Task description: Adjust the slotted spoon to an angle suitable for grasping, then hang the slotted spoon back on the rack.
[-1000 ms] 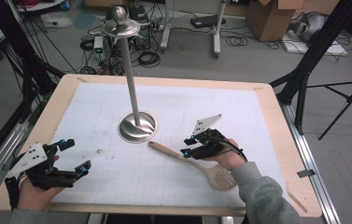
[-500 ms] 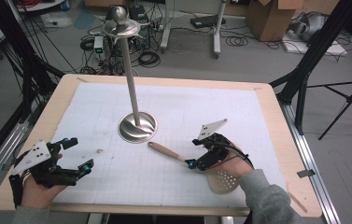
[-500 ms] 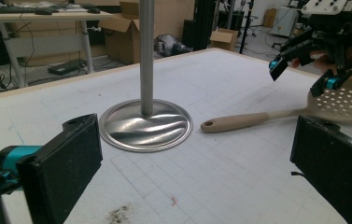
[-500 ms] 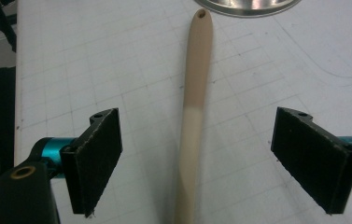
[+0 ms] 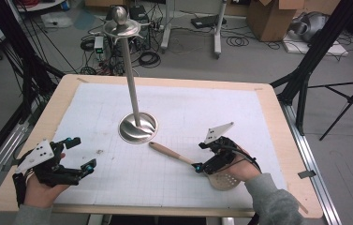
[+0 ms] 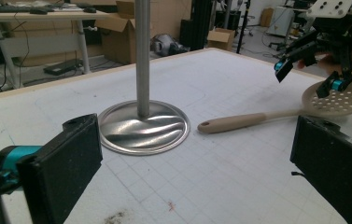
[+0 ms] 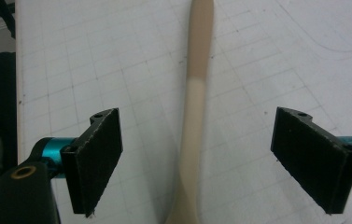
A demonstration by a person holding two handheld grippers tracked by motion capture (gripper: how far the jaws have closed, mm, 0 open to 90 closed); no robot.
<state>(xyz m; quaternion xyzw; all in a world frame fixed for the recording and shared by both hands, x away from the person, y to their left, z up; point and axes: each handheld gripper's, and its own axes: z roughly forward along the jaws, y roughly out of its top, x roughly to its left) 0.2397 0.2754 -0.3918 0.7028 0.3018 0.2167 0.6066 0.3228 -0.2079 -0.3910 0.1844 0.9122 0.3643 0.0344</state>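
A slotted spoon (image 5: 197, 165) lies on the gridded white surface (image 5: 239, 117), its handle end near the round base of an upright steel stand (image 5: 137, 127). The right hand-held gripper (image 5: 201, 156) hovers over the spoon's neck, jaws spread wide — one on either side of the handle, neither touching. The left hand-held gripper (image 5: 84, 153) sits well apart near the surface's front-left edge — also open, holding nothing.

Left gripper (image 6: 197, 163) jaws spread wide; metal stand (image 6: 142, 125) mid-table; beyond, slotted spoon (image 6: 285, 109) lies flat, right gripper (image 6: 311, 63) open over its bowl
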